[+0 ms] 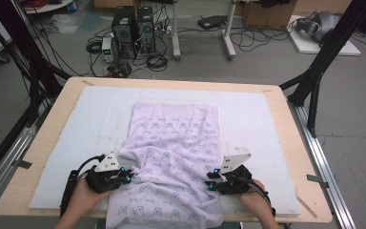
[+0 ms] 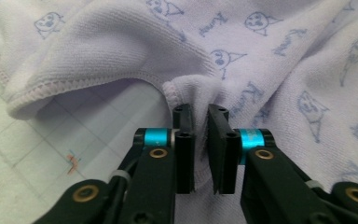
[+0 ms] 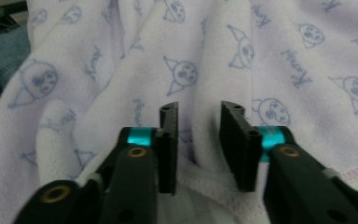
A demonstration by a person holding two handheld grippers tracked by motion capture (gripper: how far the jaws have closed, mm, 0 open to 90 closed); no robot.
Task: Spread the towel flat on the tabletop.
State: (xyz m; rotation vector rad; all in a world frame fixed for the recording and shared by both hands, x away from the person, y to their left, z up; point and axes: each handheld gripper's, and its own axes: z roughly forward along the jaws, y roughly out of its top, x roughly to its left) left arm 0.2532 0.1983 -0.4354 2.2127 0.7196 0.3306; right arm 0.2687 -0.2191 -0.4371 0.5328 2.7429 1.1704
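Two-handed pinch on the near part of a towel (image 1: 174, 152), high view and both gripper views. The pale lilac towel, printed with small cartoon faces, lies lengthwise on the white mat (image 1: 66, 143) that covers the wooden surface (image 1: 52, 107); its far end is flat, its near end is rumpled and hangs over the near edge between the person's forearms.

Left gripper (image 1: 126, 175): at the towel's left border. In the left gripper view the fingers (image 2: 184, 135) stand nearly together, with a fold of the hemmed edge gathered between them; the cloth appears pinched.

Right gripper (image 1: 212, 180): at the towel's right border. In the right gripper view the fingers (image 3: 168, 135) stand partly apart, astride a ridge of cloth just above the stitched hem; the pads do not yet visibly press on it, so this grip is judged unfinished.

The step in hand is judged to be securing both side edges before lifting or folding. To do it well, the right fingers should close fully on the hem itself, not on a loose ridge. Both pinches should sit level with each other, so that the cloth rises evenly. A single layer should be taken on each side. Lifting before both grips hold risks a slip or a skewed fold.
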